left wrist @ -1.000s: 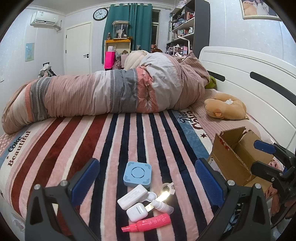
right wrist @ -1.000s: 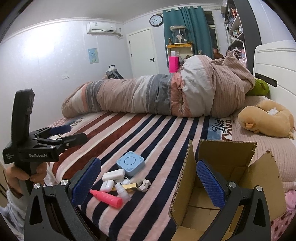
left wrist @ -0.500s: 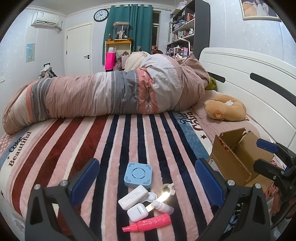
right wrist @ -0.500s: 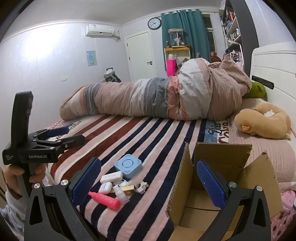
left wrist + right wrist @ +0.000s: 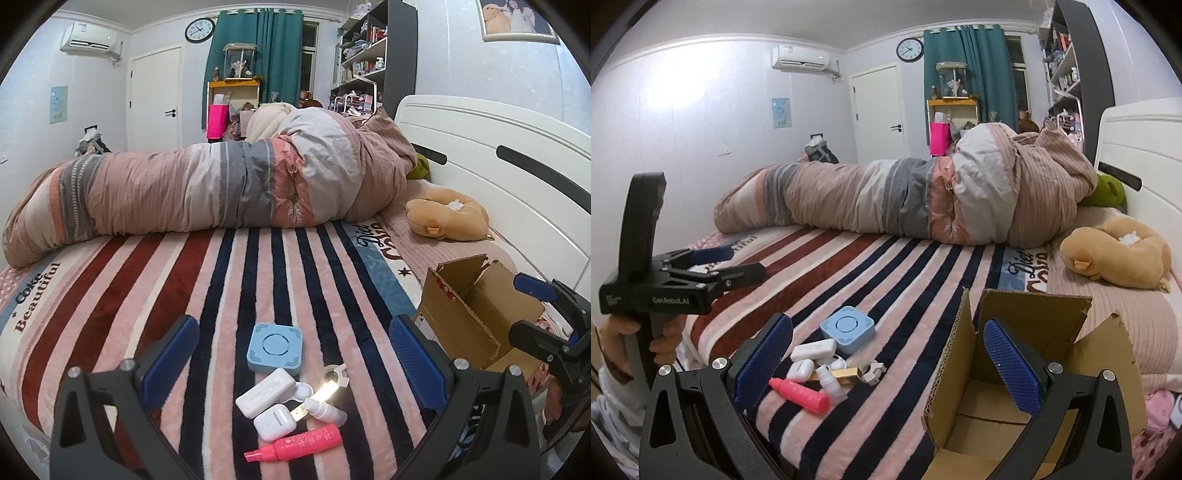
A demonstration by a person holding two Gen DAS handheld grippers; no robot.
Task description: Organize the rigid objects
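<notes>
A pile of small items lies on the striped blanket: a blue square box (image 5: pixel 275 347) (image 5: pixel 847 329), a white oblong case (image 5: pixel 265 393) (image 5: pixel 814 349), a white earbud case (image 5: pixel 275 421) (image 5: pixel 800 370), a pink tube (image 5: pixel 295 443) (image 5: pixel 799 396), a small white bottle (image 5: pixel 325 409) (image 5: pixel 831 382), a gold stick (image 5: pixel 325 392) and a white clip (image 5: pixel 334 374) (image 5: pixel 871 370). An open cardboard box (image 5: pixel 476 314) (image 5: pixel 1027 369) stands to their right. My left gripper (image 5: pixel 291 363) is open, above the pile. My right gripper (image 5: pixel 886 363) is open, straddling the box's left wall.
A rolled quilt (image 5: pixel 207 192) lies across the far side of the bed. A tan plush toy (image 5: pixel 447 214) rests by the white headboard (image 5: pixel 498 162). The left gripper also shows in the right wrist view (image 5: pixel 713 264), held by a hand at the bed's near-left edge.
Both views have drifted slightly; the pile and the cardboard box sit a little lower and farther in frame. Both grippers stay open and nothing has been picked up.
</notes>
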